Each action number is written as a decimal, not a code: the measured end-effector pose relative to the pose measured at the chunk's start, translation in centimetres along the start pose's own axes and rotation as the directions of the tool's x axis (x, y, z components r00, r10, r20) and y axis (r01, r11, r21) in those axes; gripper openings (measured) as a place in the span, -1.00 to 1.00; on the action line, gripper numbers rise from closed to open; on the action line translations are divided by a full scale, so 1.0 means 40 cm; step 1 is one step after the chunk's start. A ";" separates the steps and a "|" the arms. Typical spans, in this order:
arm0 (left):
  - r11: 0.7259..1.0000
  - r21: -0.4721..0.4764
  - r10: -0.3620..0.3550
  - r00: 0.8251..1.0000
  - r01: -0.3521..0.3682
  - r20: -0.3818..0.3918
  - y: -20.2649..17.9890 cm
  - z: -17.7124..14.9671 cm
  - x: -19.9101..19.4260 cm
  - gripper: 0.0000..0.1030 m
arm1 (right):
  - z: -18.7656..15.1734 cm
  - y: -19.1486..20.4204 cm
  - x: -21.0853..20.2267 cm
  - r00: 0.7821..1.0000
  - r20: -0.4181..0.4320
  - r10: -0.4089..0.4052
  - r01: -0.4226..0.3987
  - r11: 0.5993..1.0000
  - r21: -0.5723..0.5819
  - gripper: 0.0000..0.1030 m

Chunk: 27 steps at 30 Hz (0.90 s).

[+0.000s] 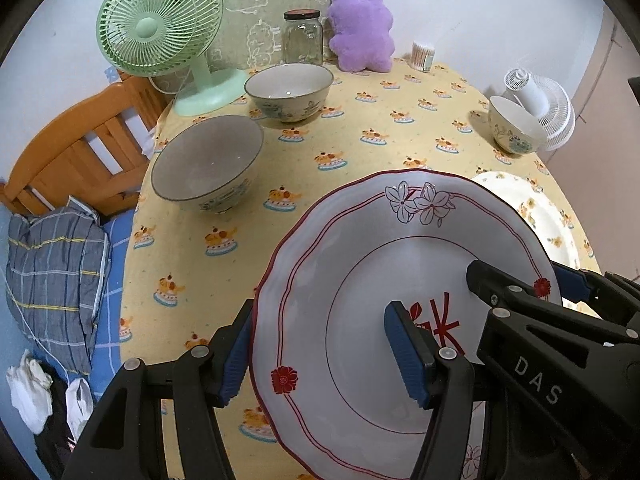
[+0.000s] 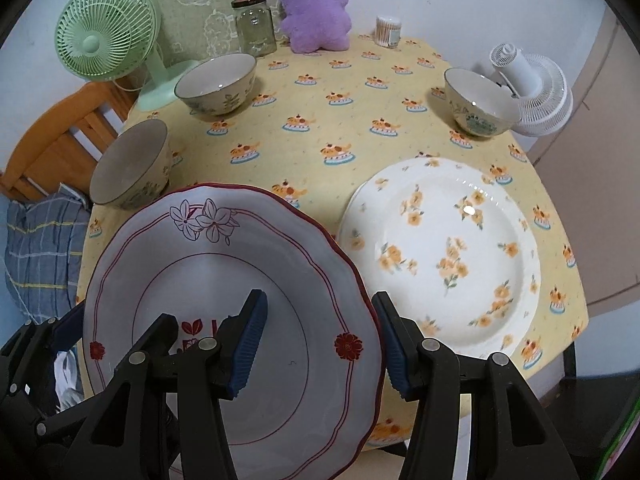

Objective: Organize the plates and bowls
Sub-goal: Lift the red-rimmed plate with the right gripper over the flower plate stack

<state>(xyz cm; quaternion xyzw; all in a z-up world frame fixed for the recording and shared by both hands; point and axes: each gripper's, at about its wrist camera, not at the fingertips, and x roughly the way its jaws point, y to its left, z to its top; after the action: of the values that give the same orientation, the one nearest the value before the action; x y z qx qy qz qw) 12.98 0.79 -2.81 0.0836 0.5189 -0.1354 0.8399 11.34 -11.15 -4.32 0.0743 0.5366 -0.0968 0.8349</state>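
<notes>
Your left gripper [image 1: 324, 354] and right gripper [image 2: 320, 344] each clench an opposite rim of the red-trimmed plate [image 2: 224, 280], held tilted above the near table edge. Just right of it the floral plate [image 2: 440, 256] lies flat on the yellow tablecloth [image 2: 320, 120], with three bowls farther back

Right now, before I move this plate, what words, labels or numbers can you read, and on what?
"DAS": white letters on the right gripper body, seen from the left wrist.
Red character on the red-rimmed plate: half hidden by fingers, unreadable.
Cotton swab tub label: too small to read.
</notes>
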 end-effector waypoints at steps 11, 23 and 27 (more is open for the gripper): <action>0.996 -0.086 0.035 0.999 -0.036 -0.009 -0.136 0.048 0.008 0.25 | 0.074 -0.135 0.009 0.999 -0.014 0.037 -0.038 0.996 -0.083 0.11; 0.990 -0.140 0.026 0.999 -0.030 -0.030 -0.293 0.082 0.052 0.25 | 0.115 -0.291 0.040 0.999 -0.036 0.029 -0.034 0.992 -0.121 0.11; 0.988 -0.150 0.018 0.999 -0.024 -0.040 -0.337 0.087 0.072 0.25 | 0.123 -0.342 0.059 0.998 -0.051 0.022 -0.028 0.992 -0.125 0.11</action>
<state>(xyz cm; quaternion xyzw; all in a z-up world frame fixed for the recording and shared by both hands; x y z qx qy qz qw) 12.94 -13.41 -3.84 0.0280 0.5428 -0.0853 0.8350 13.32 -25.75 -4.73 0.0305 0.5612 -0.0505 0.8256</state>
